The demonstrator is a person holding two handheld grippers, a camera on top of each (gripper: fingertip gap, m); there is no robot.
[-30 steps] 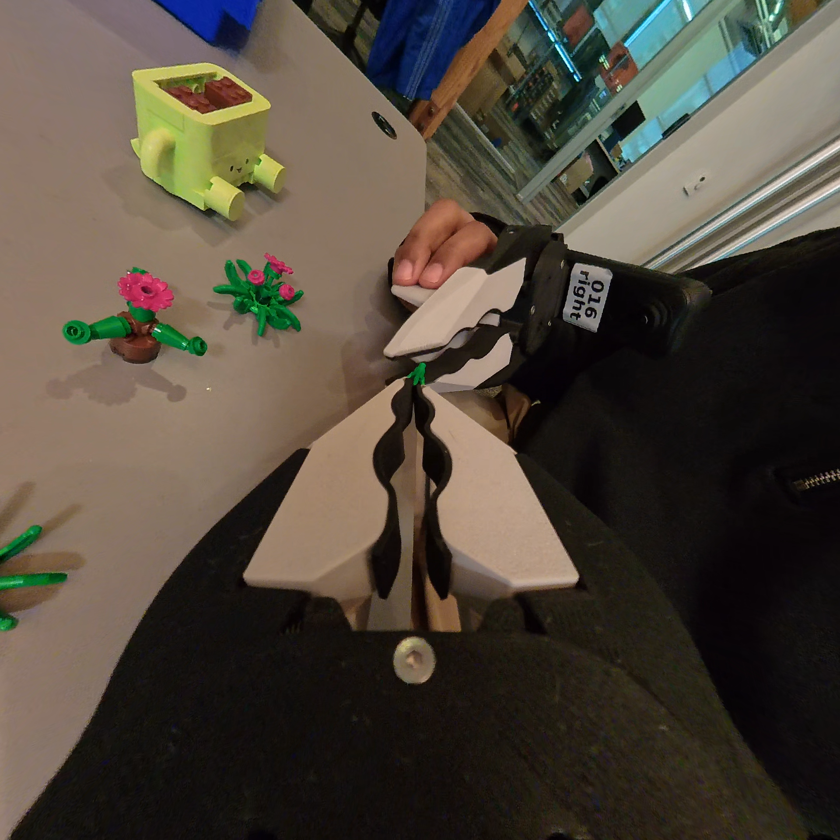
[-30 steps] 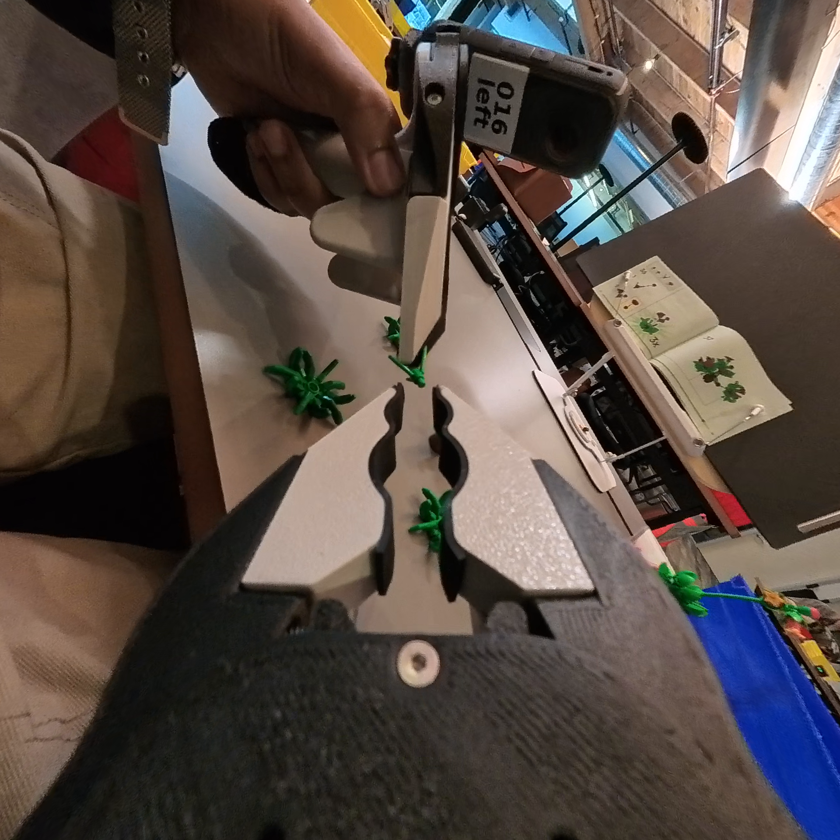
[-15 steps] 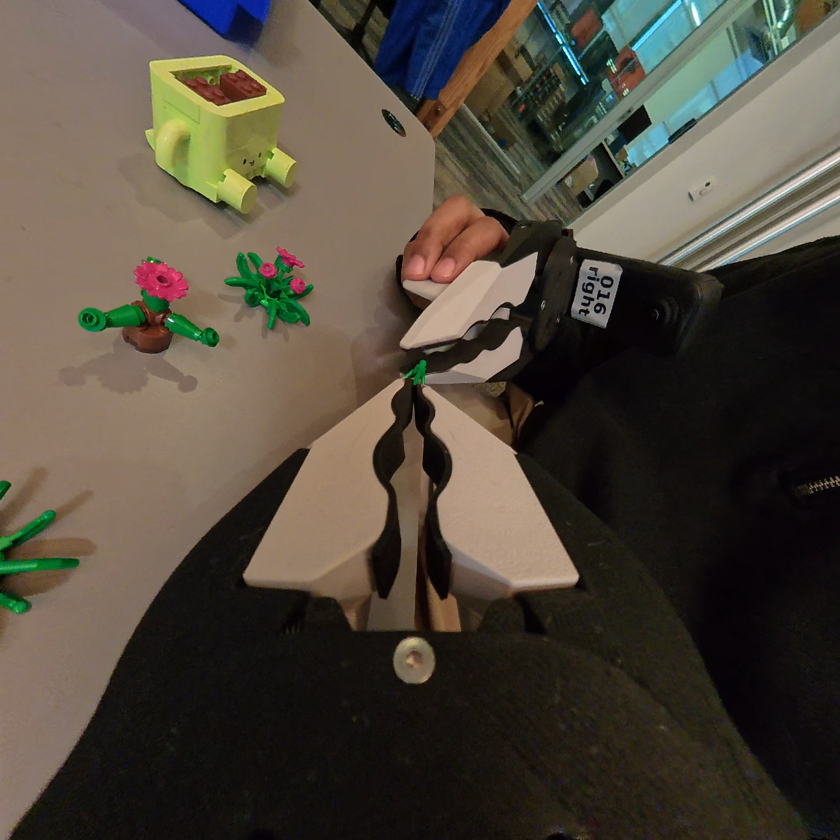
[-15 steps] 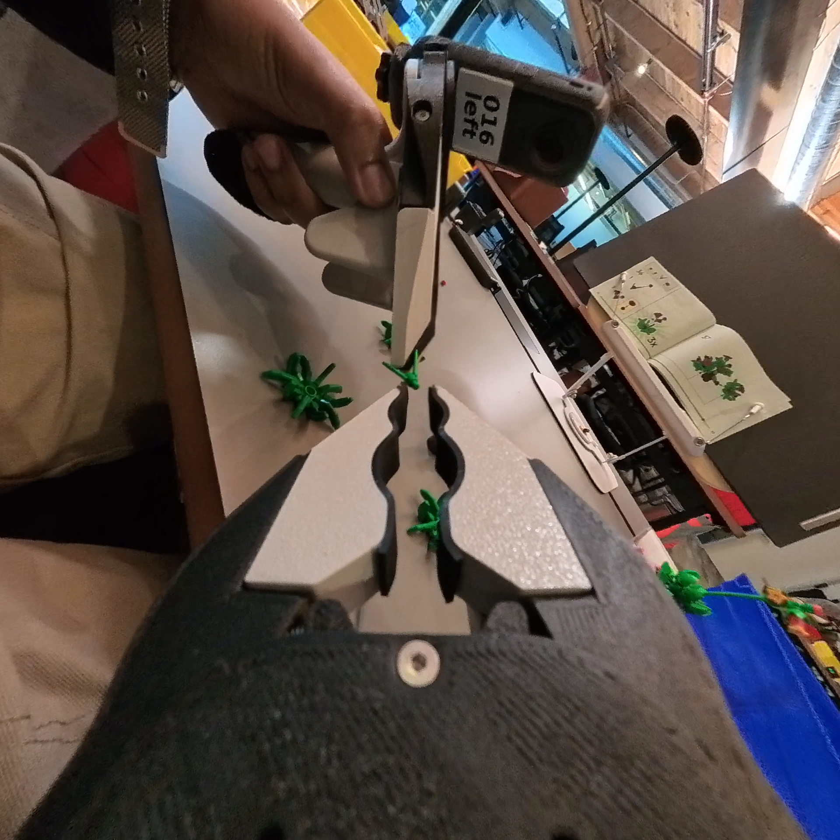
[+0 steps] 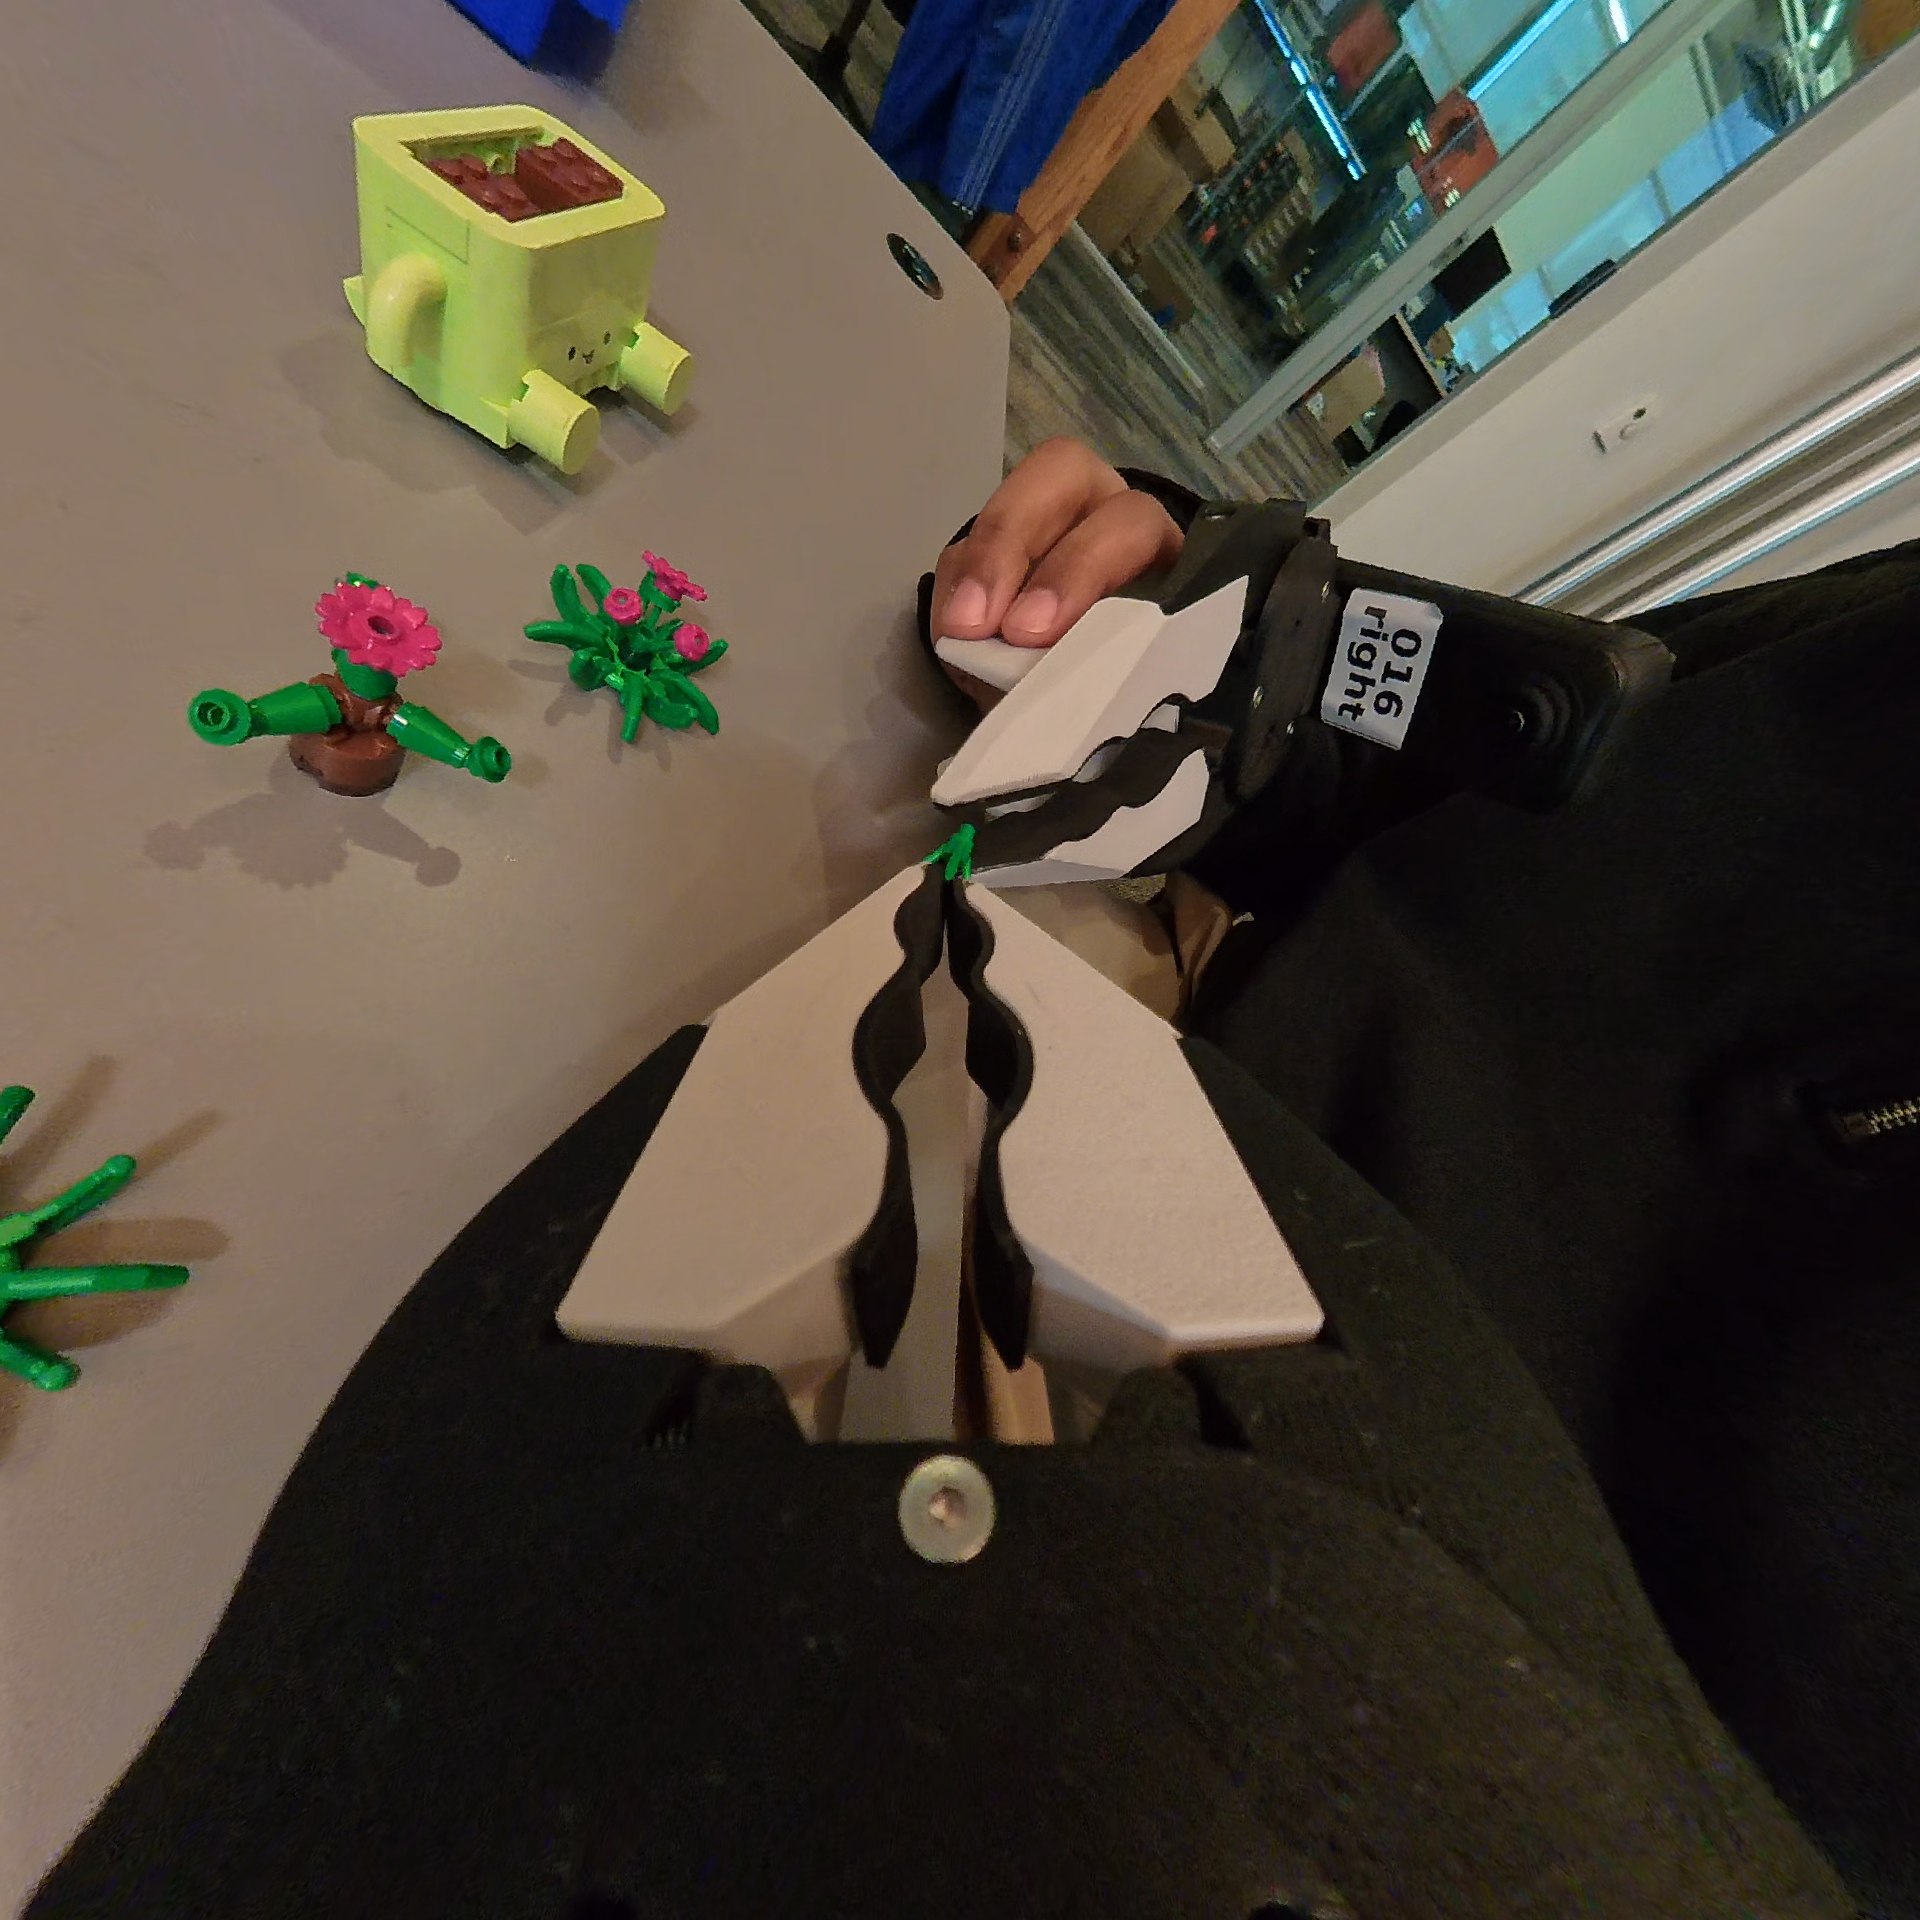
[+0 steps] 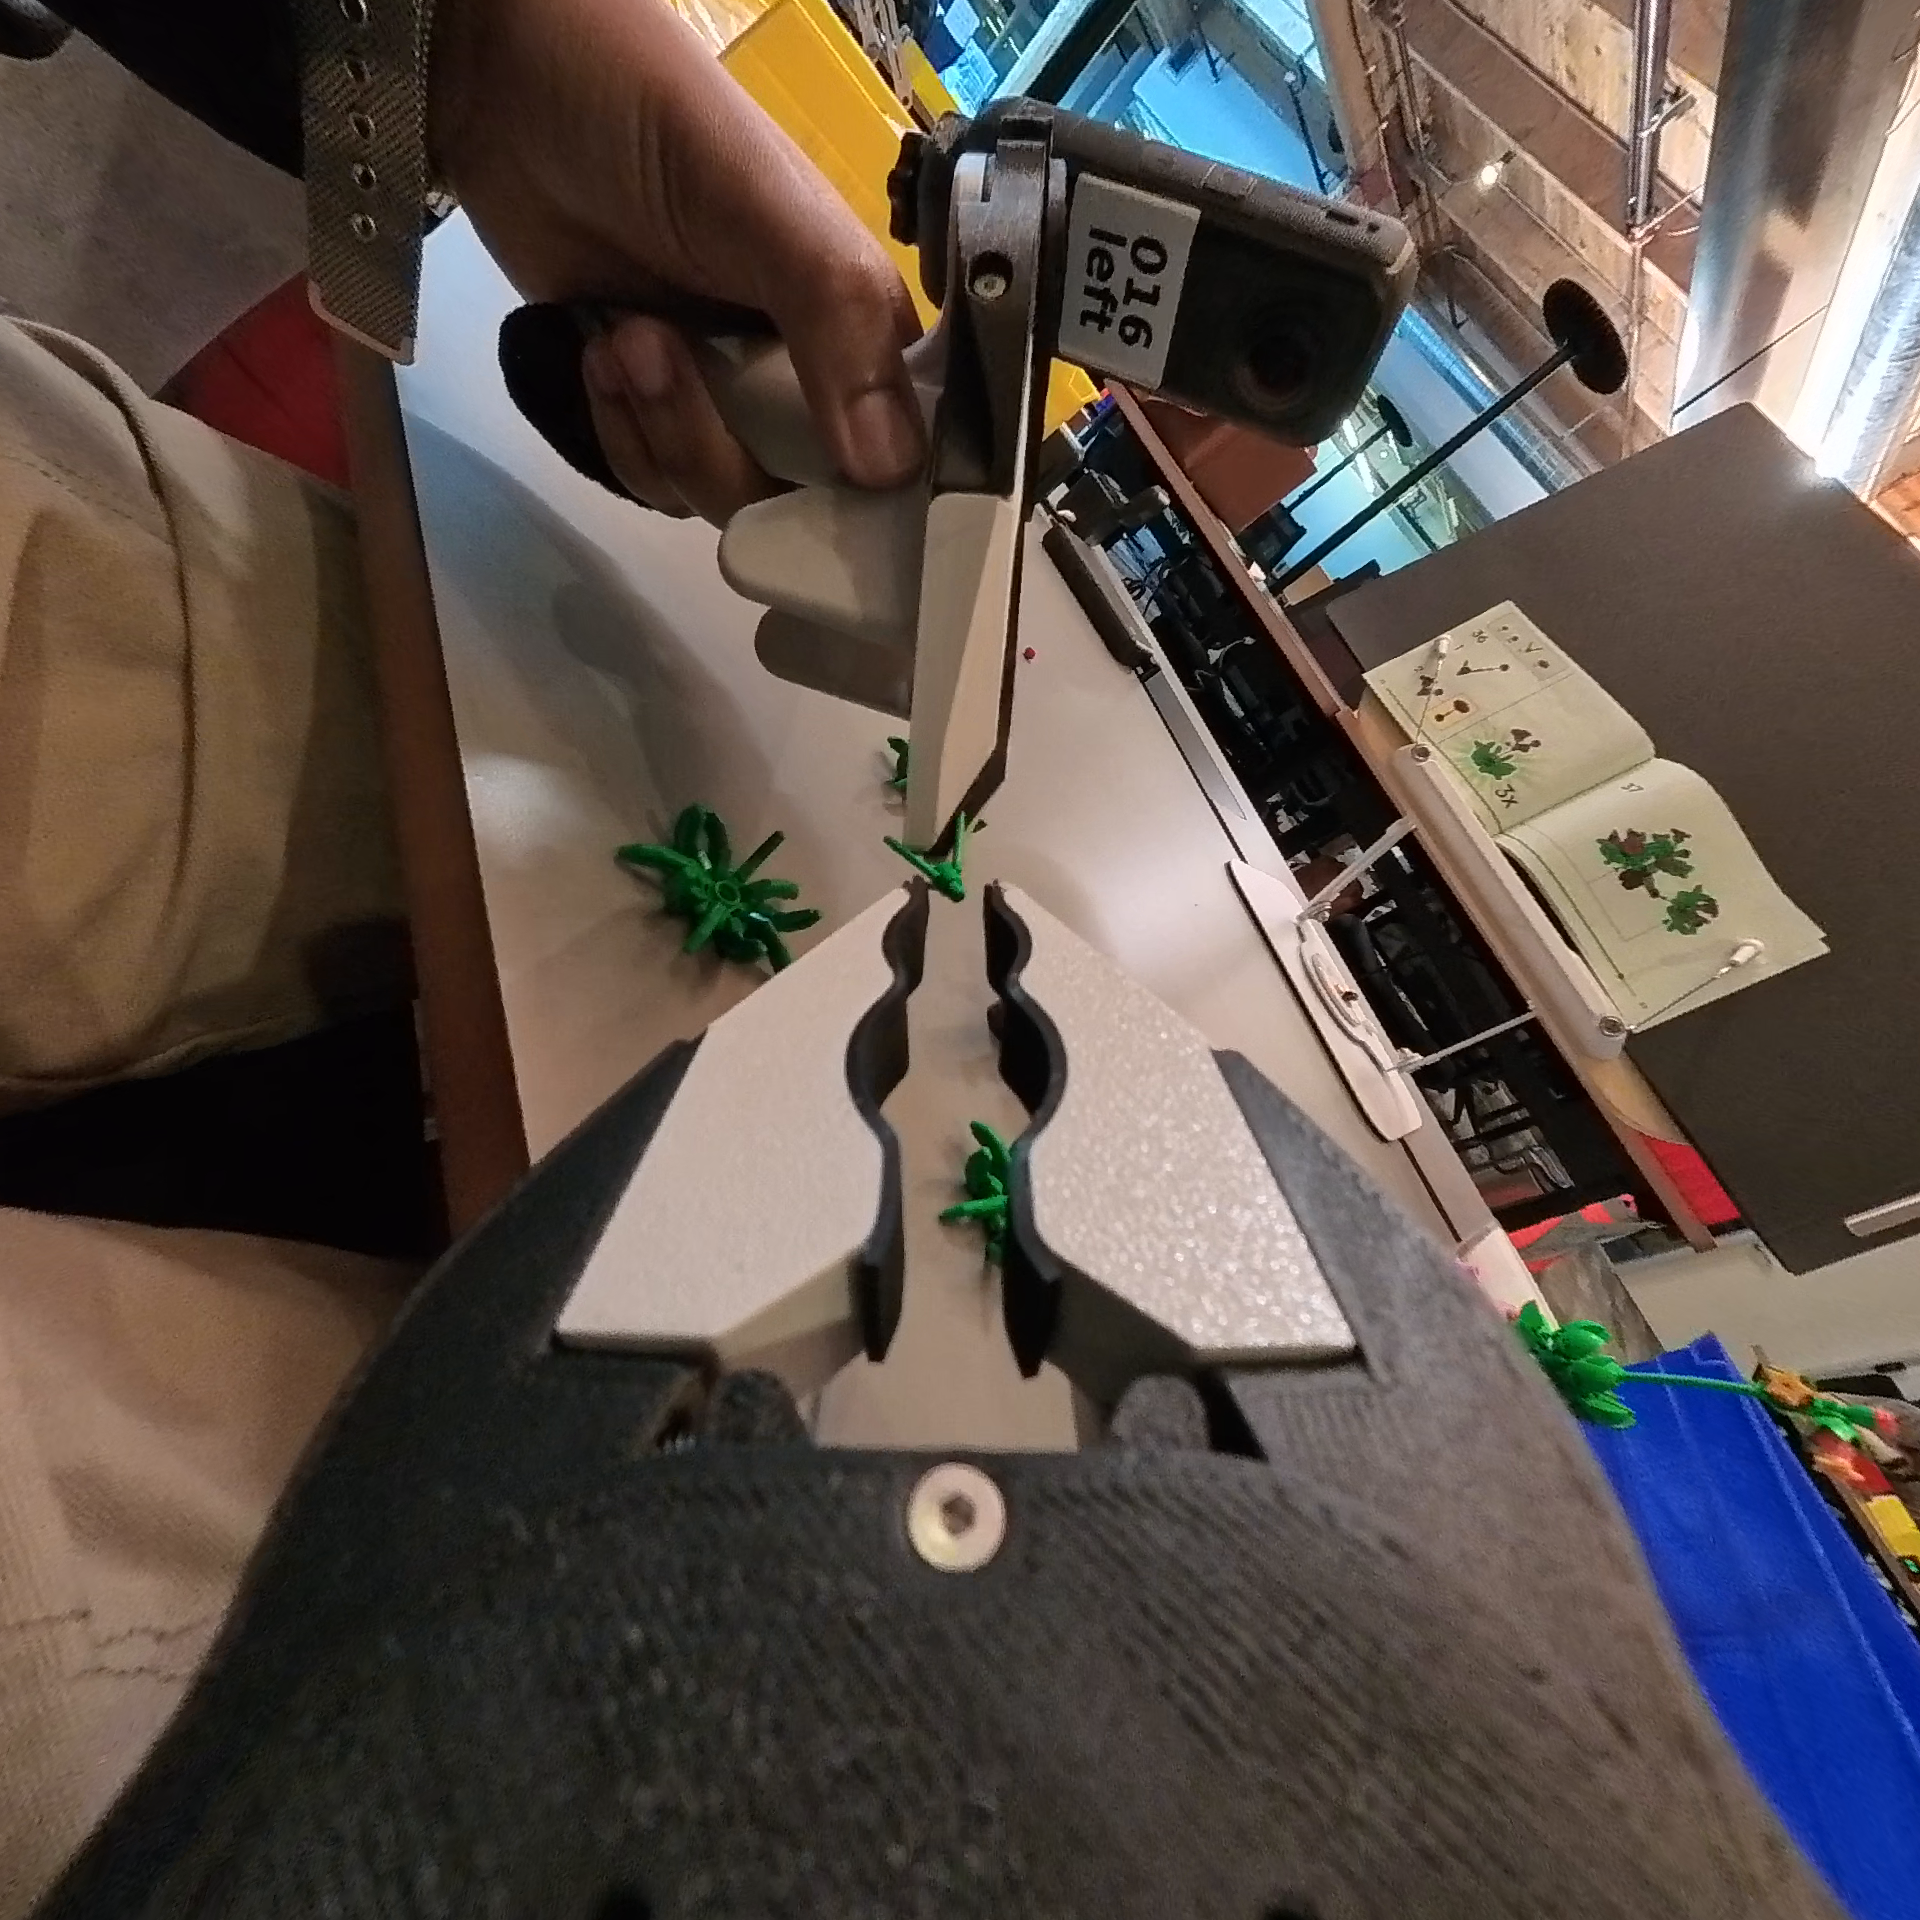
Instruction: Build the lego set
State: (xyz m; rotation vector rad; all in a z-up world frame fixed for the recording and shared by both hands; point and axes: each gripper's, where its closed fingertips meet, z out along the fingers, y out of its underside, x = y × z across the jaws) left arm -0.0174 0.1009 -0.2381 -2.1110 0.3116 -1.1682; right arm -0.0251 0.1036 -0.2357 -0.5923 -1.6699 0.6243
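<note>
Starting at the left of the left wrist view, green spiky leaves (image 5: 42, 1268) are lying at the table (image 5: 343, 987) edge, and further in a brown base with a pink flower and green cones (image 5: 348, 696) is standing near a green sprig with pink buds (image 5: 634, 649). Beyond them the lime-yellow pot (image 5: 499, 260) is sitting upright, brown bricks showing in its top. Moving right, the left gripper (image 5: 943, 883) is pinching a tiny green stem piece (image 5: 954, 854) right at its tips, jaws nearly together around it. The right gripper (image 5: 997, 847) is coming in from the right, its tips just beside that same piece, a hand (image 5: 1039, 561) behind it.

Over in the right wrist view, a leafy green rosette (image 6: 722, 899) is lying flat on the table (image 6: 582, 665) at left. The left gripper (image 6: 951, 821) is hanging point-down with the green stem piece (image 6: 935, 857) clamped at its tip. The right gripper (image 6: 956, 899) is sitting slightly parted just below, gripping nothing, tips flanking the piece. Another green leaf cluster (image 6: 982, 1184) is showing through the gap. At right, an open instruction booklet (image 6: 1600, 821) is propped on a stand.
</note>
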